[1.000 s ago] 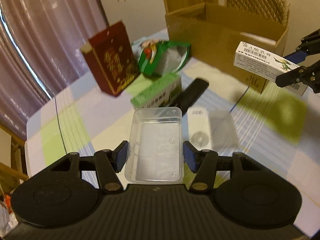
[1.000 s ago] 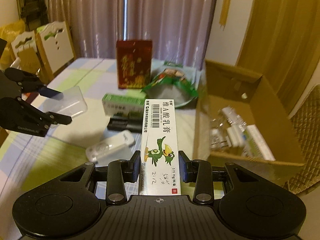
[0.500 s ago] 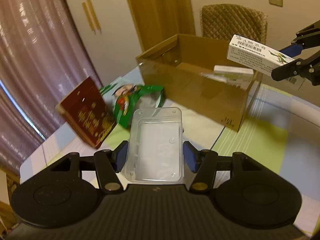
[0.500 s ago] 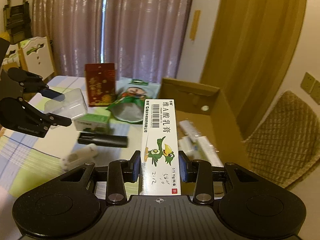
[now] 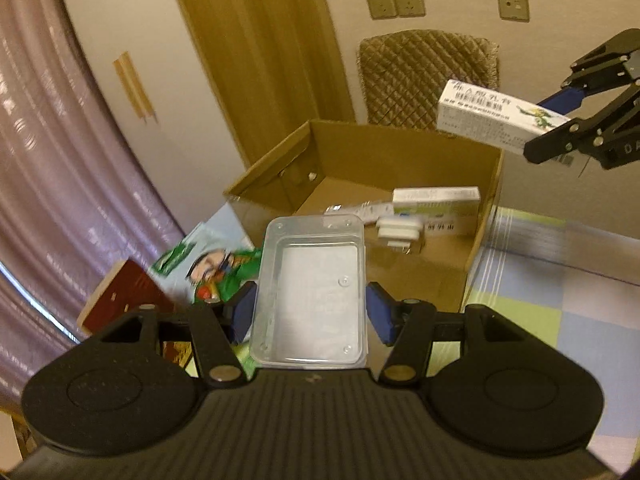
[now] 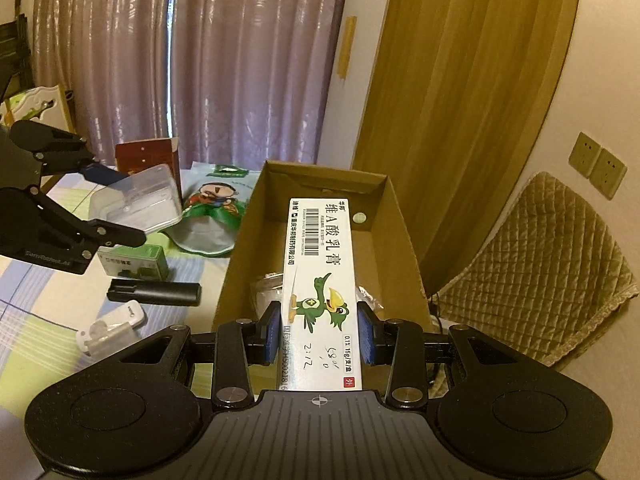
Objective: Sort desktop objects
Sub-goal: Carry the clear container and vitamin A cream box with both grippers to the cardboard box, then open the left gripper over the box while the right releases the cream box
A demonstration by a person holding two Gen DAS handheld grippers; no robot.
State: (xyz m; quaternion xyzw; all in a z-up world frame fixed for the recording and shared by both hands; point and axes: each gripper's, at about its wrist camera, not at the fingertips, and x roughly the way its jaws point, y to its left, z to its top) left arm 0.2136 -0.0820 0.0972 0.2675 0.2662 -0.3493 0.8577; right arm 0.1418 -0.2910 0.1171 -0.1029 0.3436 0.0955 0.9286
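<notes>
My left gripper (image 5: 310, 312) is shut on a clear plastic box (image 5: 310, 288) and holds it in the air just before the open cardboard box (image 5: 472, 256). In the right wrist view the left gripper (image 6: 116, 204) and the clear plastic box (image 6: 136, 200) show at the left. My right gripper (image 6: 319, 334) is shut on a white ointment carton (image 6: 320, 280) with a green bird print, held above the cardboard box (image 6: 236, 268). In the left wrist view the right gripper (image 5: 560, 116) and the carton (image 5: 492, 120) hang over the box's far right corner.
The cardboard box holds white cartons (image 5: 436, 196) and small packets. On the checked tablecloth (image 6: 24, 312) lie a green box (image 6: 132, 262), a black case (image 6: 154, 292), a white device (image 6: 110, 326), a green snack bag (image 6: 212, 204) and a red box (image 6: 146, 154). A quilted chair (image 6: 540, 264) stands right.
Both grippers have risen and swung toward the cardboard box, each with its object. The ointment carton is now over the box; the clear box is at its near side.
</notes>
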